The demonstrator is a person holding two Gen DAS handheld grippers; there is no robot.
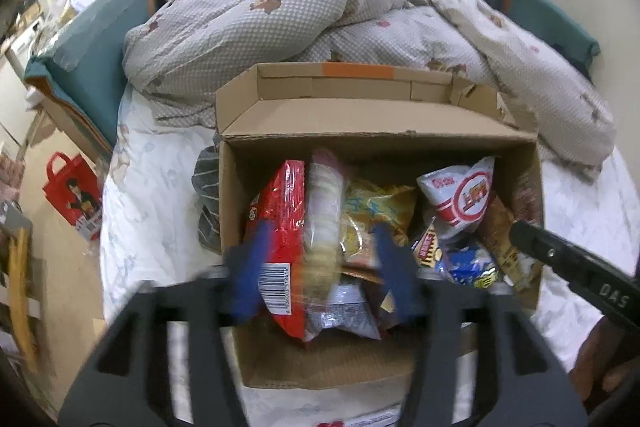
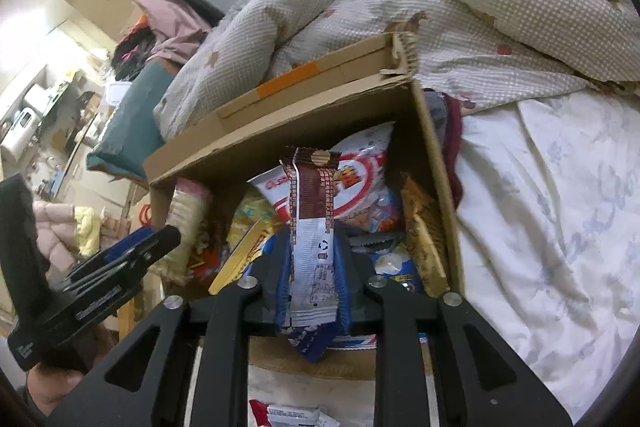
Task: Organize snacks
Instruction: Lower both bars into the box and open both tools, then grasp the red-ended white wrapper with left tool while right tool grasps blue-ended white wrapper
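An open cardboard box [image 1: 380, 143] full of snack packets sits on the bed; it also shows in the right wrist view [image 2: 280, 131]. My left gripper [image 1: 320, 267] is open, its blue fingers [image 1: 252, 267] on either side of a red packet [image 1: 280, 227] and a clear pack of round crackers [image 1: 324, 219] standing in the box. My right gripper [image 2: 312, 279] is shut on a brown and white wrapped bar [image 2: 312, 227], held upright over the box. A white and red chip bag [image 1: 464, 195] stands at the right of the box, behind the bar in the right wrist view [image 2: 360, 179].
A rumpled checked duvet [image 1: 320, 15] lies behind the box. White bed sheet [image 2: 560, 227] spreads to the right. A teal headboard cushion [image 1: 92, 67] and a red bag [image 1: 72, 191] on the floor are to the left. More packets [image 2: 288, 415] lie in front of the box.
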